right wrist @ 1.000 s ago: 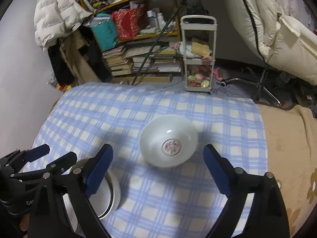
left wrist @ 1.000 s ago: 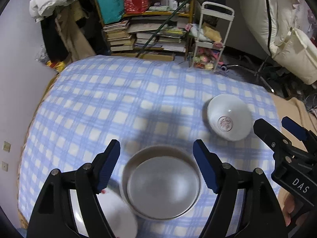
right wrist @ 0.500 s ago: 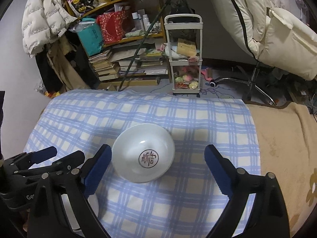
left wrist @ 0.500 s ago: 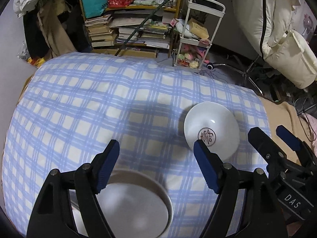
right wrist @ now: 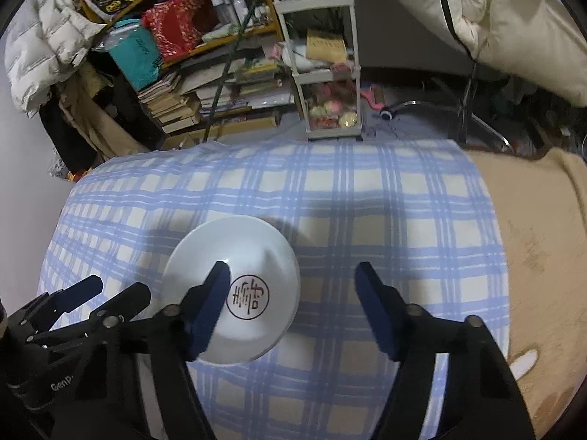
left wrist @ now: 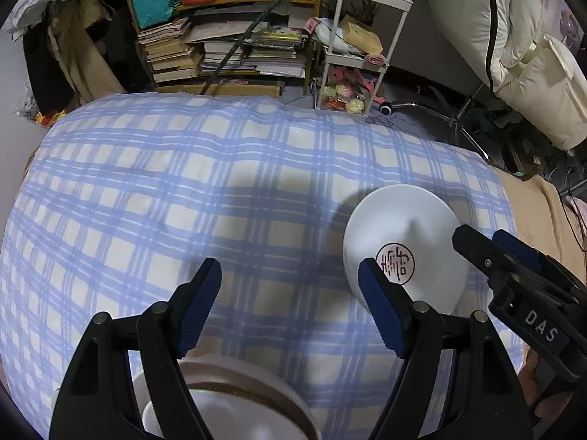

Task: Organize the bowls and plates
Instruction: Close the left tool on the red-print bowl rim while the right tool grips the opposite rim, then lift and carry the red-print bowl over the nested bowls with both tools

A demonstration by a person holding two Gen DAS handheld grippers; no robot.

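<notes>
The white bowl (right wrist: 234,289) with a red mark inside sits on the blue checked blanket (right wrist: 367,198). The blanket looks soft and puffy, so the bowl could tip or slide away if a finger bumps its side, and a thin smooth rim could slip out of a weak pinch.

The right gripper (right wrist: 291,304) has its jaws wide apart and holds nothing. One of its fingers (right wrist: 211,311) is over the bowl, and the other is off past the bowl's right side, over the blanket. So the bowl's right rim is between them.

The left gripper (left wrist: 290,304) is wide apart too, and empty. It is just left of the bowl. Near it, well left of the bowl, sits a metal pan (left wrist: 256,385) with a white dish (left wrist: 220,414) partly seen close by. I think the bowl should go there
</notes>
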